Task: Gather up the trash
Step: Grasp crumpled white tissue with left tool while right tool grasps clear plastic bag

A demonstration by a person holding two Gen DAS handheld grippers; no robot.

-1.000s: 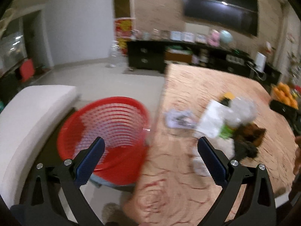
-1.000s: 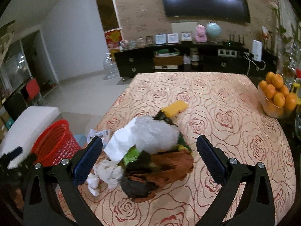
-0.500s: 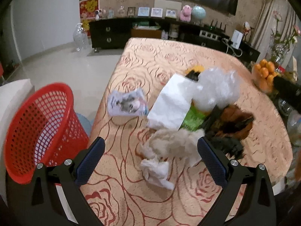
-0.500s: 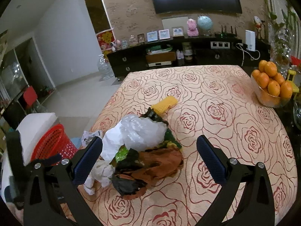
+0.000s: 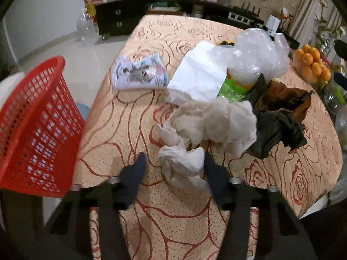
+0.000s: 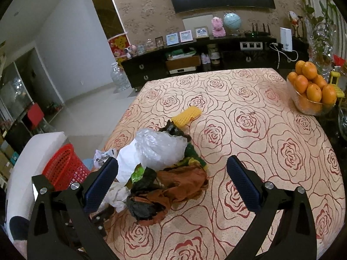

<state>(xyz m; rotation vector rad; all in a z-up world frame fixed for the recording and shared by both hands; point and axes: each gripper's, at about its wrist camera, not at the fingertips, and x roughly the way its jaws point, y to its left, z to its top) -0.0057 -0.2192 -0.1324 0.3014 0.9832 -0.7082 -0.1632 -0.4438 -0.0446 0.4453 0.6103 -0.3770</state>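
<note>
A heap of trash lies on the rose-patterned table [image 5: 134, 130]: crumpled white tissue [image 5: 184, 164], a white paper bag [image 5: 199, 75], a clear plastic bag [image 5: 258, 54], brown and black wrappers [image 5: 279, 117] and a printed packet [image 5: 141, 73]. My left gripper [image 5: 173, 162] is open, its blurred fingers either side of the nearest tissue wad. My right gripper [image 6: 171, 173] is open and empty above the table, with the heap [image 6: 160, 164] between and beyond its fingers. A yellow foam sleeve [image 6: 187, 114] lies behind the heap.
A red mesh basket [image 5: 32, 125] stands on the floor off the table's left edge, also in the right wrist view [image 6: 65, 166]. A glass bowl of oranges [image 6: 312, 91] sits at the table's right side. A dark sideboard [image 6: 195, 65] lines the far wall.
My left gripper swung from the red basket over to the table, came down to the tissue wad and its fingers have narrowed around it. My right gripper has barely moved.
</note>
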